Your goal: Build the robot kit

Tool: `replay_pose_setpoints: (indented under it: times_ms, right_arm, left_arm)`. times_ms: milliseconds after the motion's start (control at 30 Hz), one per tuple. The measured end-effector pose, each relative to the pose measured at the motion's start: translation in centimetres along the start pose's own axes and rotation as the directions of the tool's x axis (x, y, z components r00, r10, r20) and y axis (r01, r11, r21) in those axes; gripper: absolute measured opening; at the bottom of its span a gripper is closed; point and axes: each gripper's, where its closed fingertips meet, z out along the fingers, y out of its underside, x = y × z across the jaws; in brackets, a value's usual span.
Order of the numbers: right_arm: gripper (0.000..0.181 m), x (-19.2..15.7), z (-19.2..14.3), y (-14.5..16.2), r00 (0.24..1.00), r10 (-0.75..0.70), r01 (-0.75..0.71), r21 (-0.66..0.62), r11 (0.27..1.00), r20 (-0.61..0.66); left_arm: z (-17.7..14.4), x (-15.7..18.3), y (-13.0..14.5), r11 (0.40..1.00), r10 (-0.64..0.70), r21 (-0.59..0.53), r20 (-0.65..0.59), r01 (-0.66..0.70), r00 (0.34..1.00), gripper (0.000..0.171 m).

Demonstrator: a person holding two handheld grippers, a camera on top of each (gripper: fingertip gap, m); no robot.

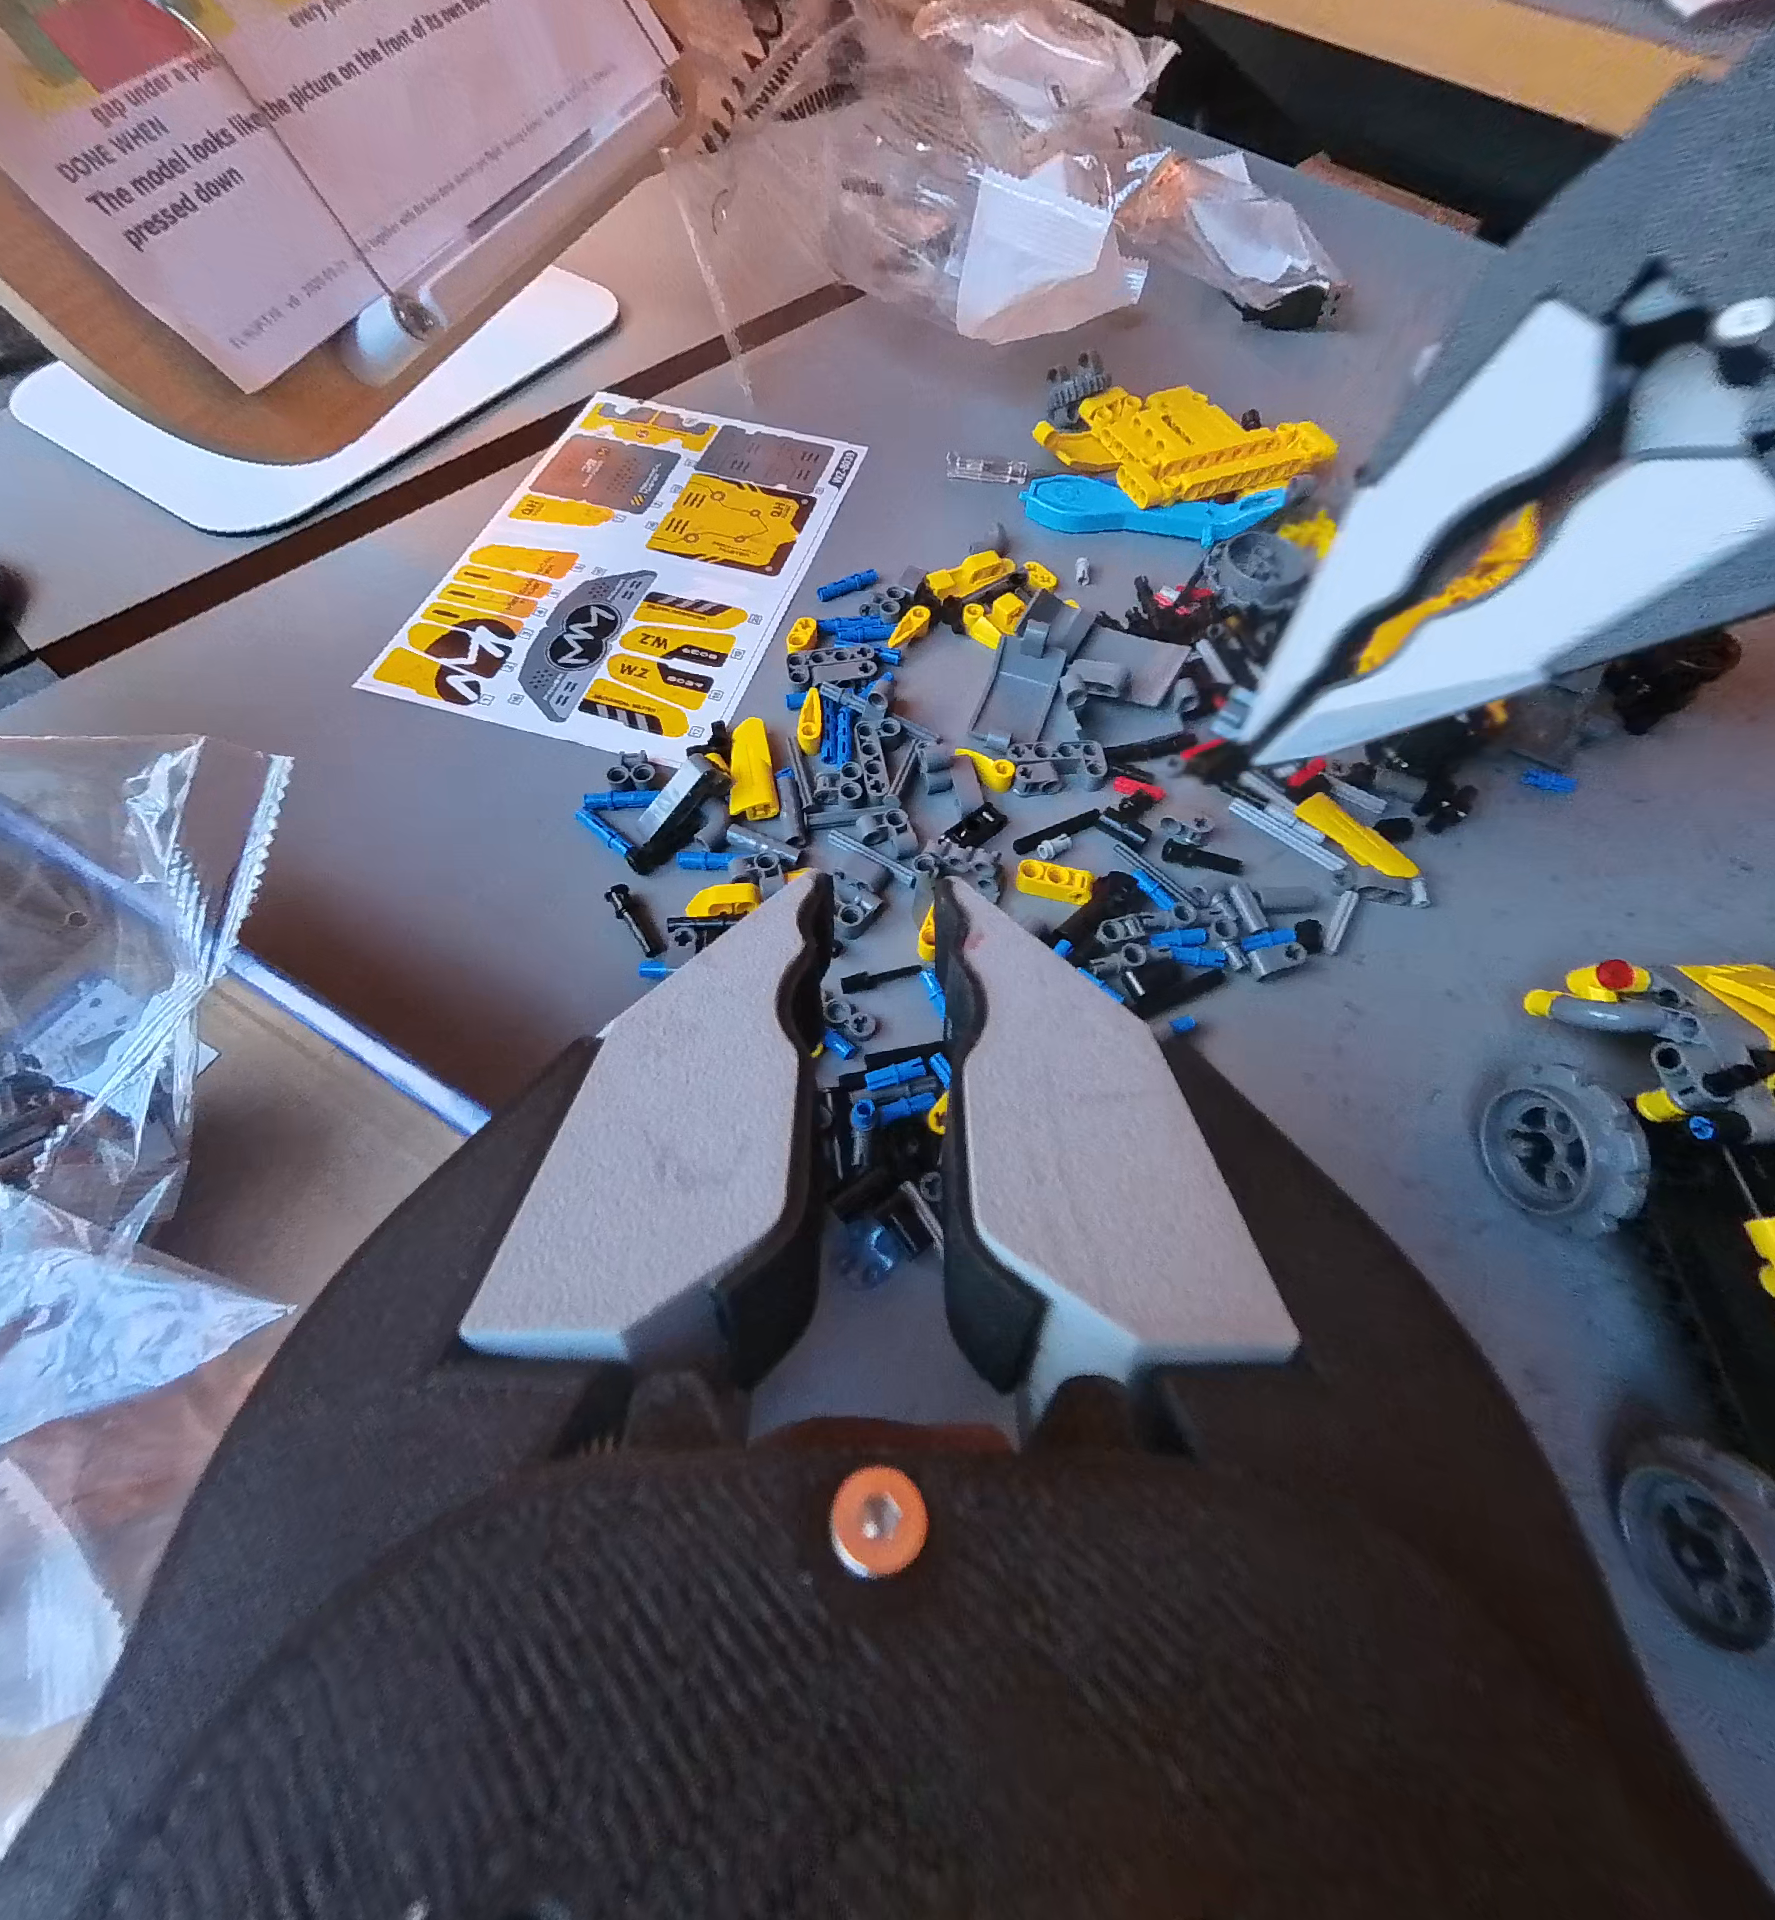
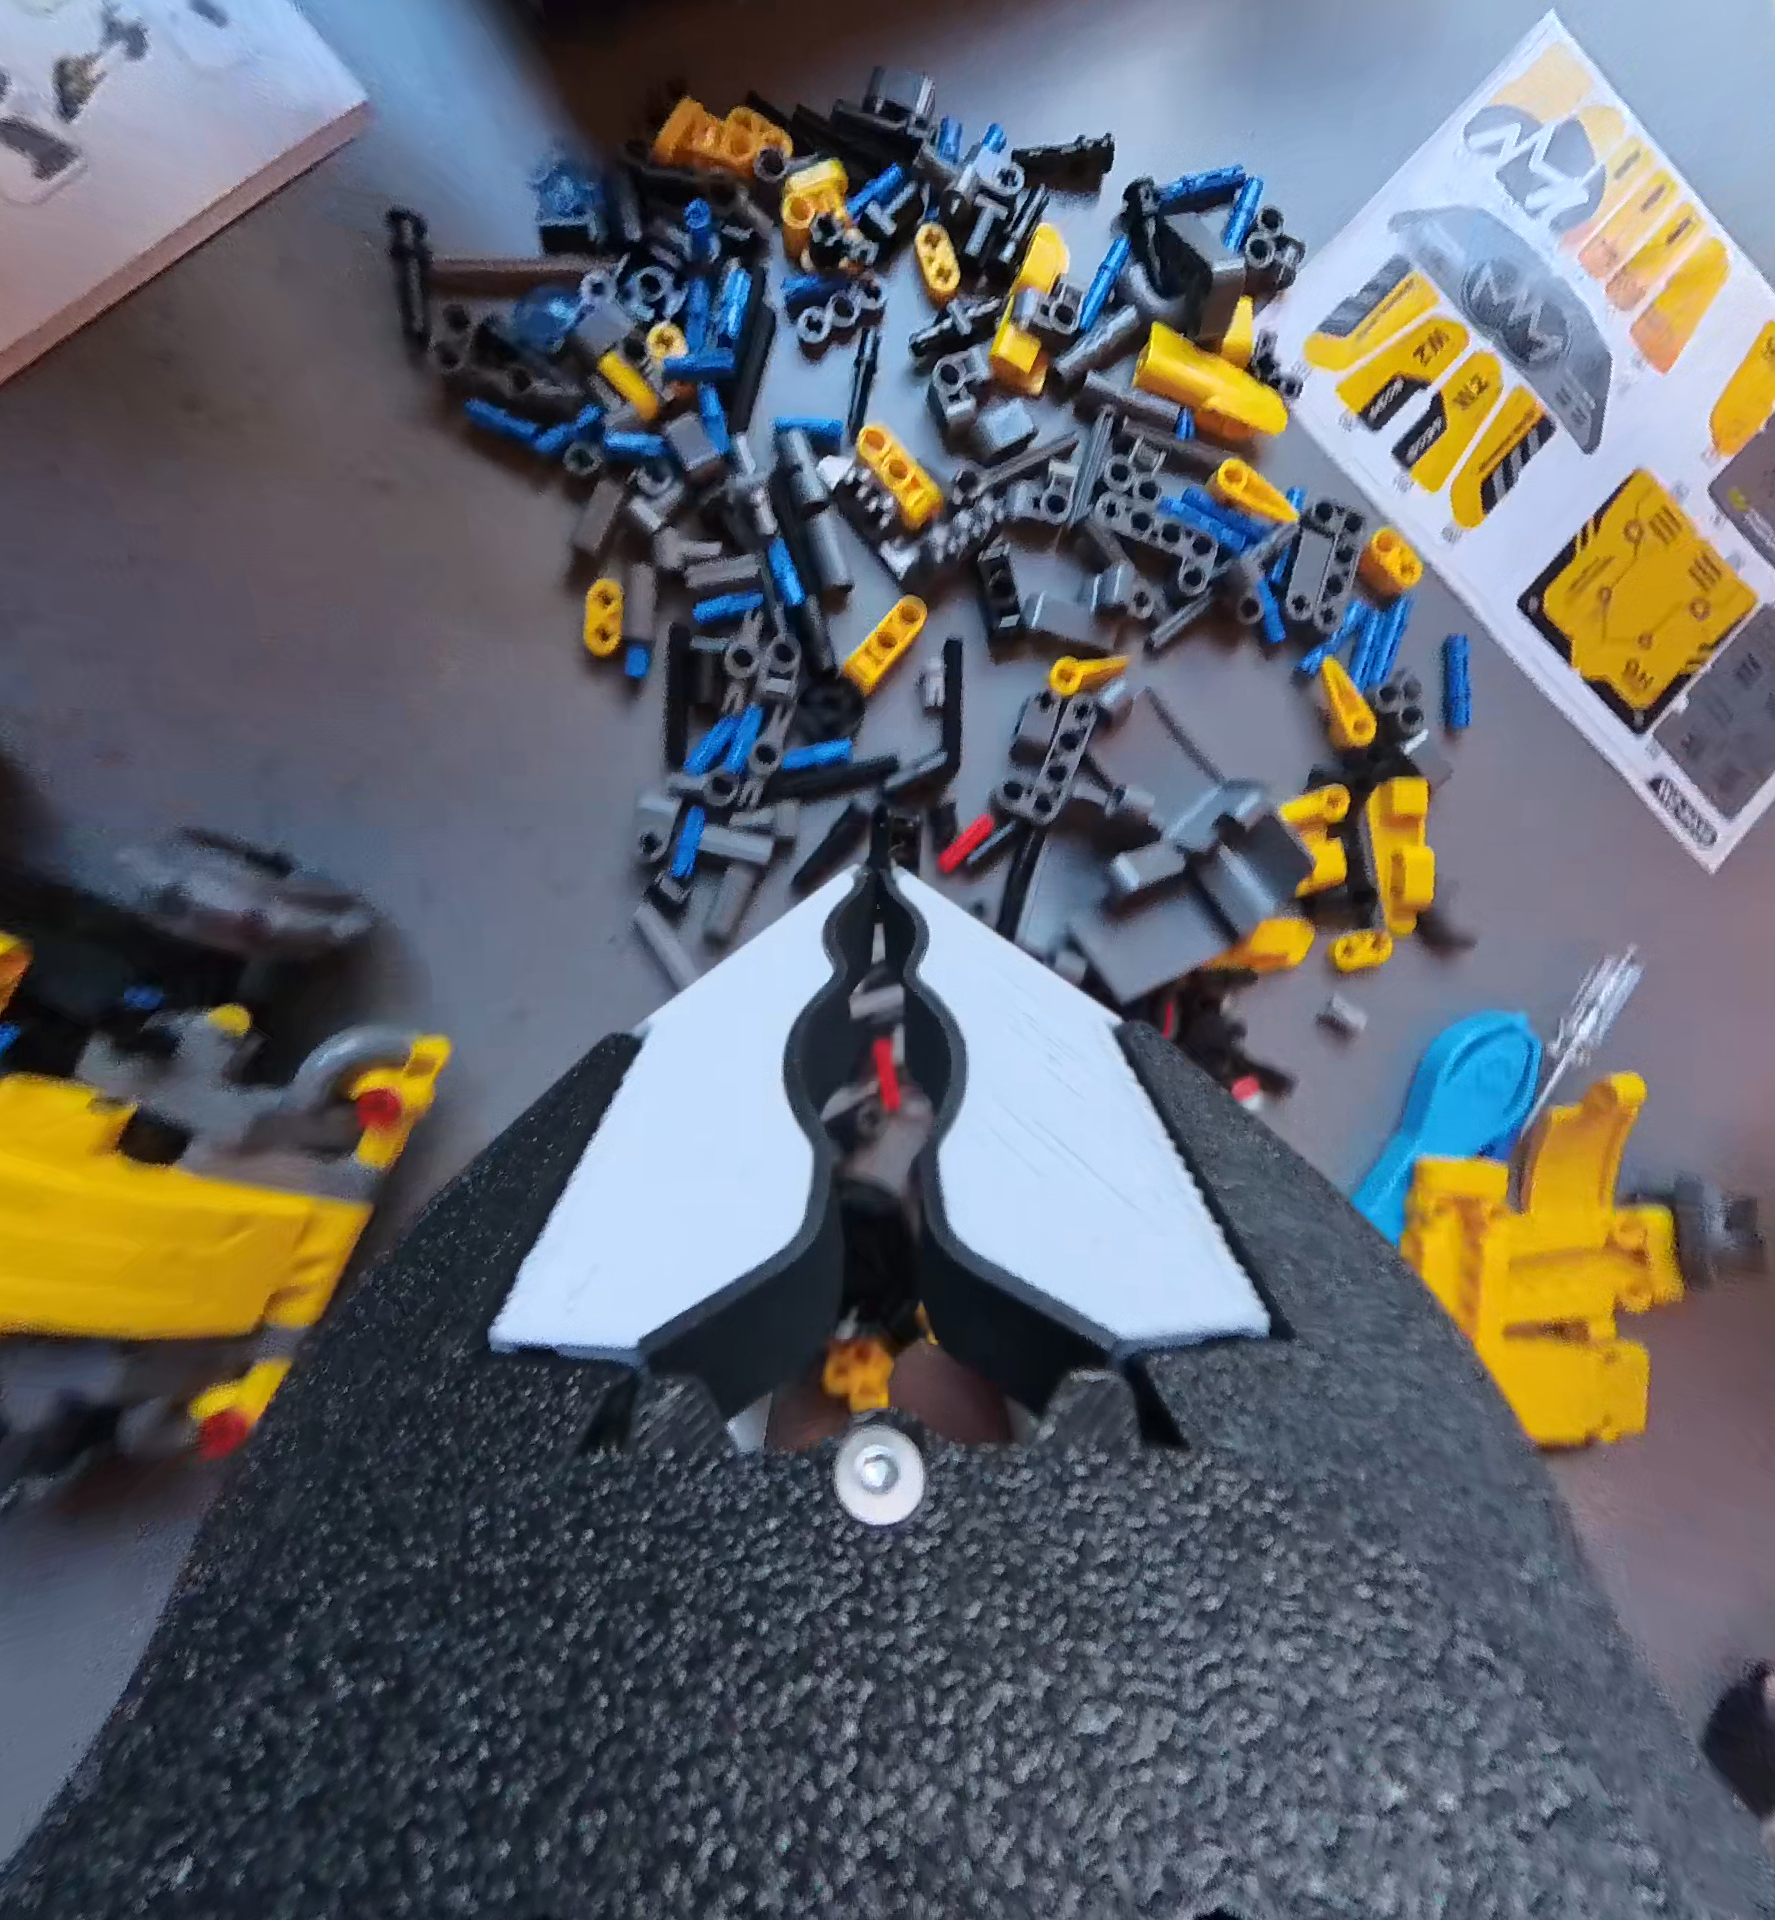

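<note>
Grey bench carries a loose heap of small building pieces in blue, yellow, grey and black, with a sticker sheet just beside it. The left hand-held gripper hangs over the near edge of the heap, its tips parted by a narrow gap and nothing between them: released. The right hand-held gripper is down in the heap with its tips pressed together on a thin black pin that pokes out past them; it reads as clenched on that pin, though blur makes the hold hard to confirm.

A part-built yellow vehicle stands near the heap, and a smaller yellow assembly lies touching a blue tool.

Risks, as I judge them: the pin is held only at the very tips, so a slight twist or slack grip could let it slip or flick back into the pile, where it would be lost among like pieces. Either gripper's tips could also nudge neighbouring pieces and scatter them toward the bench edge.

Much is unclear. The right view is smeared, and the gripper bodies cover the pieces beneath them. The vehicle is cut off at the frame edge. Clear bags at the left hide their contents behind creases and glare.
</note>
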Motion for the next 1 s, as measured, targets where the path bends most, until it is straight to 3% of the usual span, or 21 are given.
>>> replay_pose_setpoints:
  times_ms: [367,600,1000]
  right_arm:
    - [0.000,-5.2,-8.9,9.7,0.993,0.121,-0.120,-0.084,0.989,0.012]
    - [0.000,-6.1,-10.6,15.1,0.982,0.190,-0.188,-0.198,0.962,-0.009]
    - [0.001,-6.7,-10.2,16.6,0.970,0.240,-0.228,-0.202,0.952,0.037]
  left_arm:
    - [0.2,0.1,0.2,1.000,0.013,-0.011,0.006,-0.013,1.000,0.016]
    - [0.8,0.2,0.8,0.999,0.020,-0.036,0.009,-0.020,1.000,0.016]
    - [1.0,0.1,1.3,0.998,0.020,-0.052,0.010,-0.020,1.000,0.016]
